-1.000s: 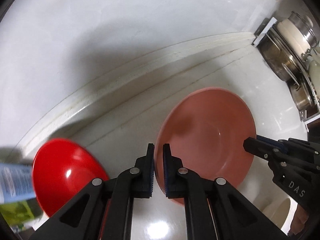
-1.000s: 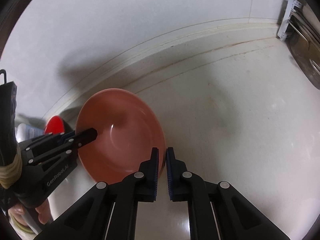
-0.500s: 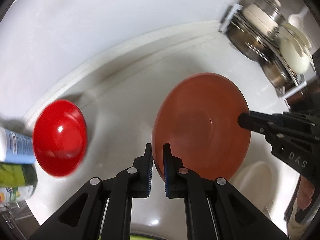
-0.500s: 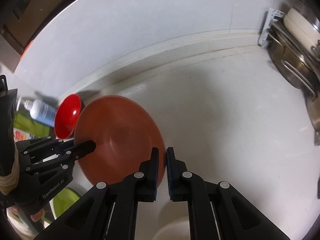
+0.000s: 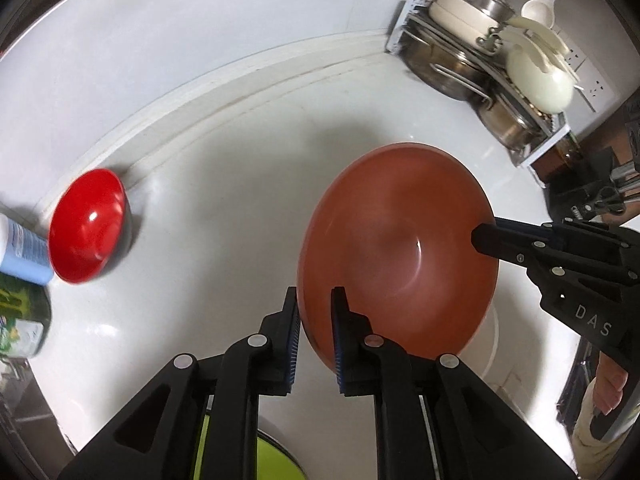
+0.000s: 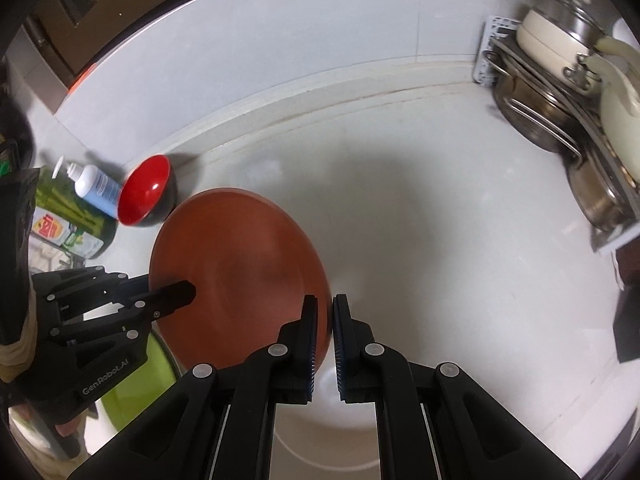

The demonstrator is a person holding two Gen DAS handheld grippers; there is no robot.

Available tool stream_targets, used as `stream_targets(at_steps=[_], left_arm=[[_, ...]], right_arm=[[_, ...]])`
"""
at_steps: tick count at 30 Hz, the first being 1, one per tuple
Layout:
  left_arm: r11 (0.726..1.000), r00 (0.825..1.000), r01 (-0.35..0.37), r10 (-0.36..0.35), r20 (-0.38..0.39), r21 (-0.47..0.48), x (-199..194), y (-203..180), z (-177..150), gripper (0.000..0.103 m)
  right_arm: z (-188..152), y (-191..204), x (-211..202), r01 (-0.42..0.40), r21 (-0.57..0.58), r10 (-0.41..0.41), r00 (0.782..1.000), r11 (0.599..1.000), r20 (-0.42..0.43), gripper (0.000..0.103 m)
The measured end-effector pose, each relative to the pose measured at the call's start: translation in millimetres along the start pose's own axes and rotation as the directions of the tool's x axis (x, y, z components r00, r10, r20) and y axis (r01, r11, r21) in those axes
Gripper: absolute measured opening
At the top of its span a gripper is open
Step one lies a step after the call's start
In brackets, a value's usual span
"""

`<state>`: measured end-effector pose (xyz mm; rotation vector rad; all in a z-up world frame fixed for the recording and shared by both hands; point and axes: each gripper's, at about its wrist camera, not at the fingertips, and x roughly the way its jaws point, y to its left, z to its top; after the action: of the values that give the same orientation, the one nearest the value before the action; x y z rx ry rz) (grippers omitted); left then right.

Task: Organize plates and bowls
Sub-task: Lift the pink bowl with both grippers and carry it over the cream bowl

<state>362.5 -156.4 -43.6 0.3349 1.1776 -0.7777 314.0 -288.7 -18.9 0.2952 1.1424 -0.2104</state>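
Note:
A brown-red plate [image 5: 400,256] [image 6: 240,264] hangs above the white counter, held by opposite rims. My left gripper [image 5: 314,320] is shut on its near-left rim and shows in the right wrist view as a black finger [image 6: 188,290] lying on the plate. My right gripper [image 6: 325,320] is shut on the plate's other rim, its finger [image 5: 480,236] reaching in from the right. A glossy red bowl [image 5: 86,226] [image 6: 146,194] stands on the counter by the back wall, left of the plate.
A dish rack [image 5: 480,60] [image 6: 560,100] with steel pots and cream lids fills the right back corner. A blue-white pump bottle [image 6: 96,188] and a green detergent bottle [image 6: 64,216] stand left of the red bowl. A green dish [image 6: 160,368] and a white dish [image 6: 328,436] lie beneath the plate.
Both grippers have risen and drawn back from the wall with the brown-red plate between them. More of the counter, the rack and the bottles has come into view. The red bowl stays put.

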Motion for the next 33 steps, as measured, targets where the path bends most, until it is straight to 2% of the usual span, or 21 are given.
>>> stream_targets(at_steps=[9, 20, 33], left_arm=[[1.000, 0.999, 0.025, -0.025, -0.020, 0.017, -2, -30, -25, 0.016], [0.999, 0.995, 0.028, -0.024, -0.094, 0.046, 24, -61, -39, 0.019], [0.998, 0.984, 0.013, 0.000, -0.176, 0.068, 55, -80, -51, 0.019]], right_arm=[[-34, -18, -13, 0.015, 0.008, -0.015, 1.000, 1.000, -0.011, 0.009], [-74, -52, -3, -0.004, 0.078, 0.009, 0.998, 0.997, -0.069, 0.010], [-95, -72, 17, -0.011, 0.108, 0.026, 0.990, 0.994, -0.136, 0.010]])
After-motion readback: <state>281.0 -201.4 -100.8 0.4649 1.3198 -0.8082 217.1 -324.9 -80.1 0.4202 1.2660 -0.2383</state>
